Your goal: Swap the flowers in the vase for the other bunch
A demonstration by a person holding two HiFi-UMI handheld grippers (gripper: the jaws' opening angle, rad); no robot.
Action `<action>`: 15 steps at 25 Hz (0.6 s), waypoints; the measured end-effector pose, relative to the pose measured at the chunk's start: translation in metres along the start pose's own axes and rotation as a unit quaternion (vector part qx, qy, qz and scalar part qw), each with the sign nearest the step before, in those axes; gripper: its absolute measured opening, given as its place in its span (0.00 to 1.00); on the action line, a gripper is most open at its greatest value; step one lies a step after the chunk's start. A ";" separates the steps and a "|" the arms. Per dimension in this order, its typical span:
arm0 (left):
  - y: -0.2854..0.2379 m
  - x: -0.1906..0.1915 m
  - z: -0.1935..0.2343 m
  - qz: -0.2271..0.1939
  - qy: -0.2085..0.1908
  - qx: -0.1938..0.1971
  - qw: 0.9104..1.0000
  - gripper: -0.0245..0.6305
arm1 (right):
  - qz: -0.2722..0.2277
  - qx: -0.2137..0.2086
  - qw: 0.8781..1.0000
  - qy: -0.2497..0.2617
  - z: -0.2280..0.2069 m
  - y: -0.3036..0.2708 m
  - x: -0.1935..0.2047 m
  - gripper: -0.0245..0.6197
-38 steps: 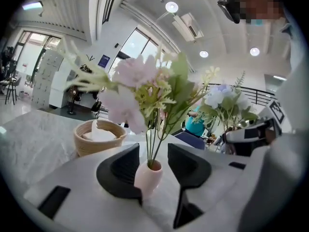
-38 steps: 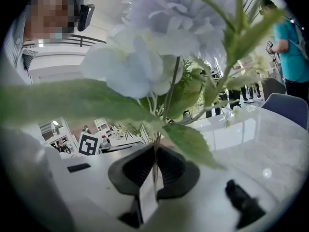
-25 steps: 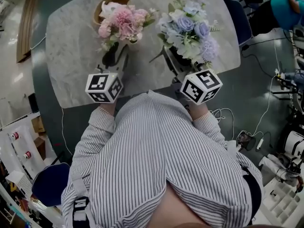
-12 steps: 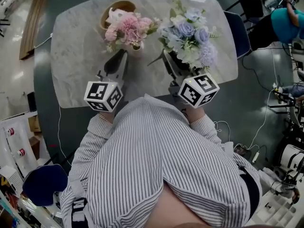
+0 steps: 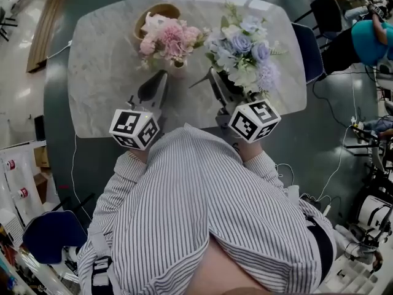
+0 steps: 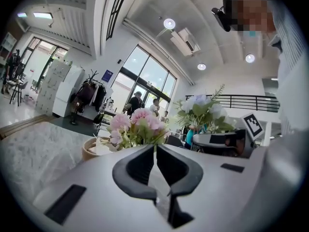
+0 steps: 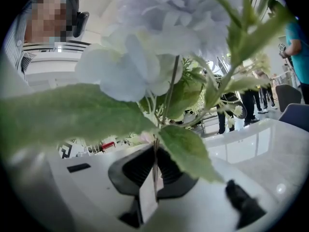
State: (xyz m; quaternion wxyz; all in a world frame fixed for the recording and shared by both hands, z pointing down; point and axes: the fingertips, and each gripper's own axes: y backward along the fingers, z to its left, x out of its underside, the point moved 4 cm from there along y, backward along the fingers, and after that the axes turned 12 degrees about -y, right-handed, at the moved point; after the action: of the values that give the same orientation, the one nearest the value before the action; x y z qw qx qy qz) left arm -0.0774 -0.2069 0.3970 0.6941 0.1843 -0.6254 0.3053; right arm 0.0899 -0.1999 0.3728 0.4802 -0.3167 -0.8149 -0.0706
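Note:
A pink flower bunch (image 5: 172, 39) (image 6: 137, 124) stands upright just in front of a tan round vase (image 5: 161, 10) (image 6: 94, 148) at the back of the marble table (image 5: 104, 85). My left gripper (image 5: 163, 74) (image 6: 155, 149) is at the foot of the bunch. Its jaws are closing and pinch a thin green stem at their tips. I cannot tell whether the stems still reach into the vase. My right gripper (image 5: 212, 72) (image 7: 155, 151) is shut on the stem of the blue and white bunch (image 5: 245, 48) (image 7: 159, 57), held upright to the right of the pink one. A white tag hangs between its jaws.
The table's near edge runs just under both grippers. A dark blue chair (image 5: 309, 39) stands at the table's right end and another (image 5: 52, 235) at lower left. A person in teal (image 5: 371, 39) sits at far right. Cables (image 5: 331, 171) lie on the floor.
The left gripper's jaws have gone from wide open to nearly shut around the pink bunch's stem, and that gripper has risen a little. The right gripper keeps its hold on the blue bunch.

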 end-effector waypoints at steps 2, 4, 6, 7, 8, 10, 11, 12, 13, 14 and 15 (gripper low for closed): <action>0.002 0.000 -0.001 -0.001 0.003 0.000 1.000 0.08 | -0.001 0.000 1.000 -0.001 0.001 0.001 0.001 0.09; 0.003 0.000 -0.001 0.000 0.005 0.002 1.000 0.07 | -0.002 0.000 1.000 -0.002 0.002 0.001 0.001 0.09; 0.002 0.001 -0.003 0.000 0.008 0.006 1.000 0.07 | -0.002 0.002 1.000 -0.003 0.000 0.000 0.002 0.09; 0.001 0.001 -0.004 0.000 0.011 0.009 1.000 0.07 | -0.001 0.003 1.000 -0.003 -0.001 0.000 0.002 0.09; 0.000 0.001 -0.006 0.000 0.013 0.012 1.000 0.07 | 0.000 0.003 1.000 -0.003 -0.001 0.000 0.003 0.09; -0.001 0.001 -0.009 0.001 0.015 0.019 1.000 0.07 | 0.003 0.003 1.000 -0.003 -0.001 0.000 0.003 0.09; -0.001 0.001 -0.010 0.002 0.015 0.022 1.000 0.06 | 0.004 0.002 1.000 -0.002 0.000 0.000 0.003 0.09; -0.001 0.002 -0.011 0.003 0.015 0.024 1.000 0.06 | 0.005 0.002 1.000 -0.002 0.000 0.000 0.004 0.09; -0.001 0.002 -0.012 0.005 0.015 0.027 1.000 0.06 | 0.005 0.002 1.000 -0.002 0.001 0.000 0.004 0.09; 0.000 0.002 -0.012 0.006 0.014 0.028 0.999 0.06 | 0.006 0.002 1.000 -0.002 0.001 0.001 0.004 0.09; 0.000 0.003 -0.013 0.007 0.015 0.030 0.999 0.06 | 0.006 0.003 1.000 -0.002 0.001 0.001 0.004 0.09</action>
State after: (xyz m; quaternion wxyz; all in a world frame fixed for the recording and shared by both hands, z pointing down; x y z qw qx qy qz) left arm -0.0677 -0.1986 0.3976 0.6951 0.1958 -0.6071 0.3315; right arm 0.0882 -0.1972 0.3753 0.4799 -0.3206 -0.8140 -0.0649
